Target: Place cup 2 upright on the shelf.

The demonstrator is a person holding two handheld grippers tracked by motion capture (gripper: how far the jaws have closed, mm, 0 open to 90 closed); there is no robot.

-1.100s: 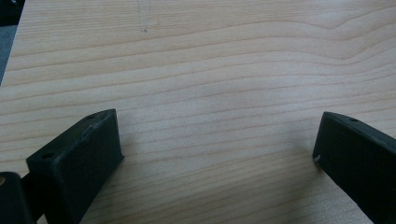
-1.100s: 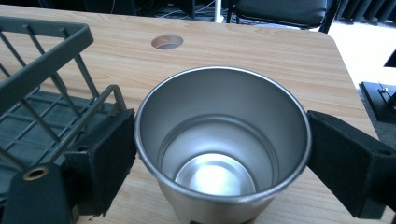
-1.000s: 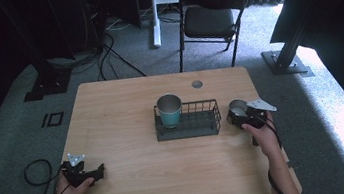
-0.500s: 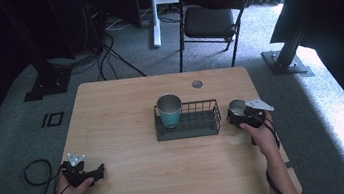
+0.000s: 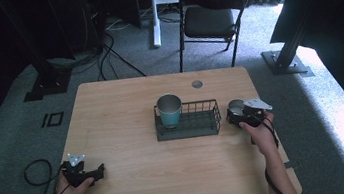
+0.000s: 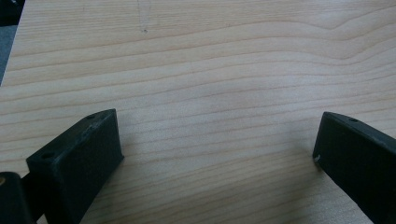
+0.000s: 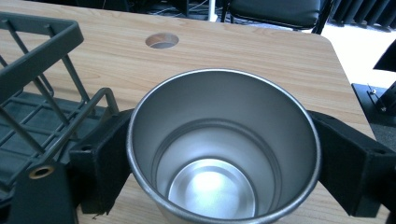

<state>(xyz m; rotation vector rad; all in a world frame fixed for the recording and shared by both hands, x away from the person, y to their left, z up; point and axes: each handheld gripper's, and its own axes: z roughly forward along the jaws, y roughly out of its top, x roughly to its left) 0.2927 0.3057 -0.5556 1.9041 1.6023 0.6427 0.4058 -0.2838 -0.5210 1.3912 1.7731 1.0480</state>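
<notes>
Steel cup [image 7: 223, 149] is sitting upright between the jaws of the right gripper [image 7: 223, 154], mouth open toward the camera, with a black pad pressing each flank; the jaws are clenching on it. Just beyond the jaw nearer the middle of the table, the wire rack [image 7: 42, 79] is standing, its corner close beside that pad. Past the cup's rim, a round hole [image 7: 162, 40] is showing in the table [image 7: 261, 51]. In the high view, the cup [image 5: 236, 109] is standing just off the rack's [image 5: 188, 122] end, a teal cup [image 5: 169, 110] standing inside the rack. Left gripper [image 6: 217, 154] is lying well apart, jaws spread wide over bare wood, gripping nothing.
</notes>
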